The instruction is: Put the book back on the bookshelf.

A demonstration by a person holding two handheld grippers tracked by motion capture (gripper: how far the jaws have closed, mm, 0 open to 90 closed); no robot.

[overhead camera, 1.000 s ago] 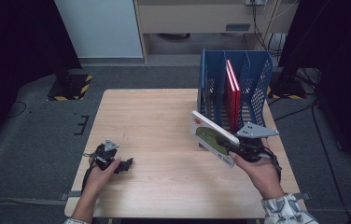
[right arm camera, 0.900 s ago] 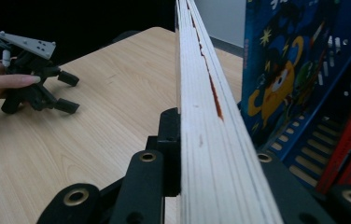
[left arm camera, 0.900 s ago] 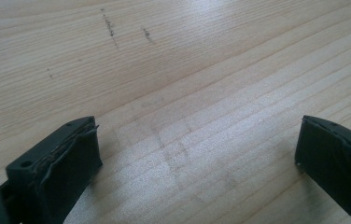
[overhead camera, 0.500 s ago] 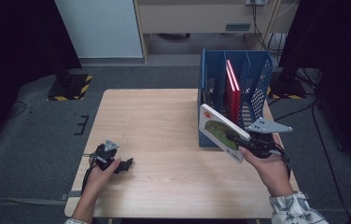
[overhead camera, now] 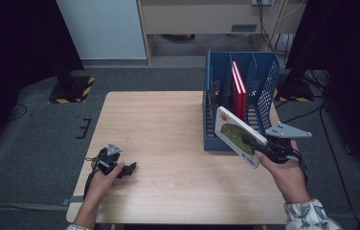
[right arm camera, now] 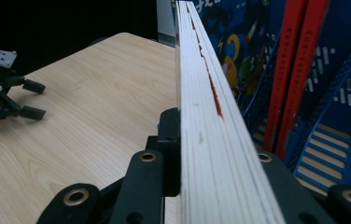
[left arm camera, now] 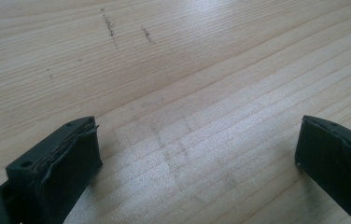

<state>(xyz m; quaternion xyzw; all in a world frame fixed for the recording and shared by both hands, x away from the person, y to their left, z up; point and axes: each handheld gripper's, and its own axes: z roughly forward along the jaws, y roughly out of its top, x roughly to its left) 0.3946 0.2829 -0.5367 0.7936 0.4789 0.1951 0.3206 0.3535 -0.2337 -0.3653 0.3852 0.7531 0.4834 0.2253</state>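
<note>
2 tools are at work over the pale wooden tabletop (overhead camera: 168, 139). The right tool (overhead camera: 259, 147), at about 4 o'clock on the tabletop in the high view, is pinching a thin white-edged picture book with a green and white cover (overhead camera: 236, 136). In the right gripper view the book's page edge (right arm camera: 201, 116) runs straight away between the black jaws, which press on both covers. The book is held off the tabletop, tilted, its far corner just in front of the blue perforated plastic file rack (overhead camera: 269, 91) standing at 2 o'clock. Whether the book touches the rack's front wall cannot be told. Inside the rack, 2 slim red books (overhead camera: 238, 91) stand upright in a middle compartment, and a dark blue book with cartoon figures (right arm camera: 232, 42) shows beside them in the right gripper view.

The left tool (overhead camera: 120, 167) rests low at 8 o'clock, well apart from the rack. Its jaws are spread wide, with bare wood between them in the left gripper view.
</note>
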